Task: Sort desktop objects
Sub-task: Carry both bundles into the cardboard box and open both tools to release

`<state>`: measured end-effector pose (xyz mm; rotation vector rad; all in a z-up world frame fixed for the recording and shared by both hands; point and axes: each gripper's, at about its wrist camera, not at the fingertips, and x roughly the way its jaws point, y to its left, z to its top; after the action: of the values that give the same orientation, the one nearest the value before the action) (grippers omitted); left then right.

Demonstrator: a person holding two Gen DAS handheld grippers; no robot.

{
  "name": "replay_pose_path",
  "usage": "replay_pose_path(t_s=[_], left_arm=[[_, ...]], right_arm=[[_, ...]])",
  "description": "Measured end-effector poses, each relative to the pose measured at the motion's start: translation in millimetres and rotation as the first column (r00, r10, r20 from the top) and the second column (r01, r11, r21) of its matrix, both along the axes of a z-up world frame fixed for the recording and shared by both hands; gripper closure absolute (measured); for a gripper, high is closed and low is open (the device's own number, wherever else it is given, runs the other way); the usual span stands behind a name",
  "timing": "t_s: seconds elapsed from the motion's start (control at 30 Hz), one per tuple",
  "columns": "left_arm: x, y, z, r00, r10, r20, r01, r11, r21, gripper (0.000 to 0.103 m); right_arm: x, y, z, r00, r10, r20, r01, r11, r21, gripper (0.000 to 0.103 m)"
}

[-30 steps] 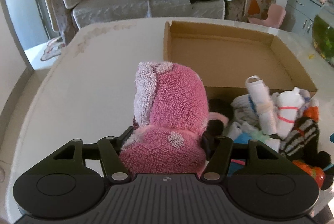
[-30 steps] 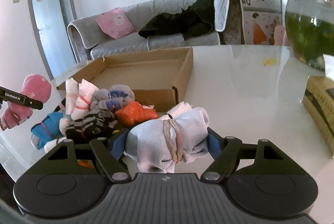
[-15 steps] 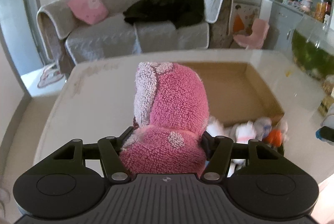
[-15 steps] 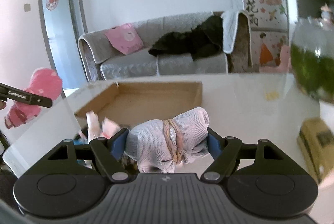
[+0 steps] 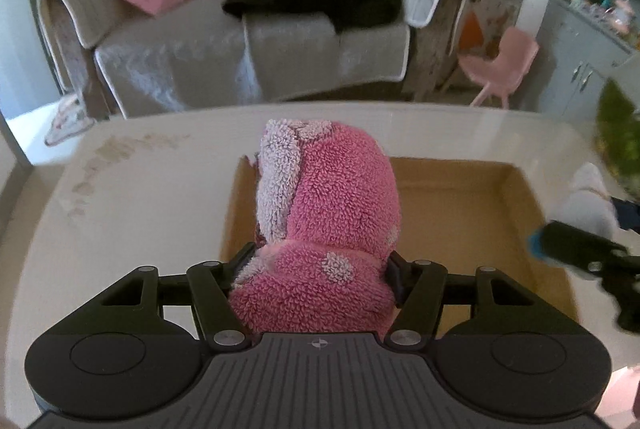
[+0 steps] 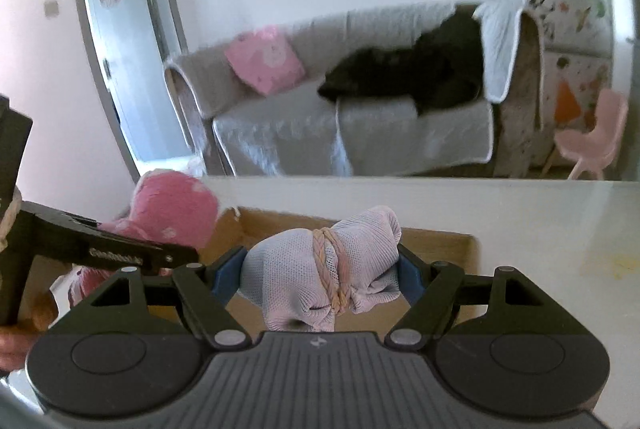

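White bench (image 5: 132, 213) is spreading under us, and nearest to us we are clamping both sets of fingers on soft bundles. Our left gripper (image 5: 316, 269) is squeezing a fluffy pink bundle (image 5: 332, 213); our right gripper (image 6: 322, 275) is pinching a pale mesh bundle (image 6: 320, 265) across its braided tie (image 6: 332, 269). Both are hanging over the open box (image 5: 460, 205). We are judging them light, squashy and unbreakable, best gripped at the middle. Beyond, a sofa (image 6: 300, 125) is standing. Lettering on the left gripper is too blurred to read.

Both grippers, left gripper (image 5: 316, 265) and right gripper (image 6: 322, 269), are black, ribbed, silver-screwed, with blue-padded jaws.
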<state>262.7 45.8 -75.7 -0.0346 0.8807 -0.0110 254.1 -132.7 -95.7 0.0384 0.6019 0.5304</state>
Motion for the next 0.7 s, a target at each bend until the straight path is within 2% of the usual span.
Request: replay_pose_path(t_s=[0.2,0.33,0.47,0.7], left_arm=[[41.6,2.1,-46.5,0.998,-0.017,-0.068,0.02,0.999,0.04,0.035],[53.0,7.6,-64.1,0.996,-0.008,-0.088,0.012,0.999,0.044,0.035],[60.3,9.1,-73.0,0.996,-0.007,-0.089,0.01,0.999,0.034,0.035],[57.5,2.6,-76.3,0.998,-0.017,-0.065,0.022,0.996,0.082,0.035]], right_arm=[[60.9,33.3,-46.8,0.995,0.01,-0.1,-0.02,0.995,-0.098,0.029],[80.2,35.1,-61.2,0.992,0.002,-0.124,-0.018,0.991,-0.129,0.029],[84.9,41.5,-64.8,0.991,0.006,-0.131,-0.025,0.989,-0.143,0.029],[79.3,55.8,-64.4,0.989,0.008,-0.151,-0.033,0.986,-0.165,0.029]])
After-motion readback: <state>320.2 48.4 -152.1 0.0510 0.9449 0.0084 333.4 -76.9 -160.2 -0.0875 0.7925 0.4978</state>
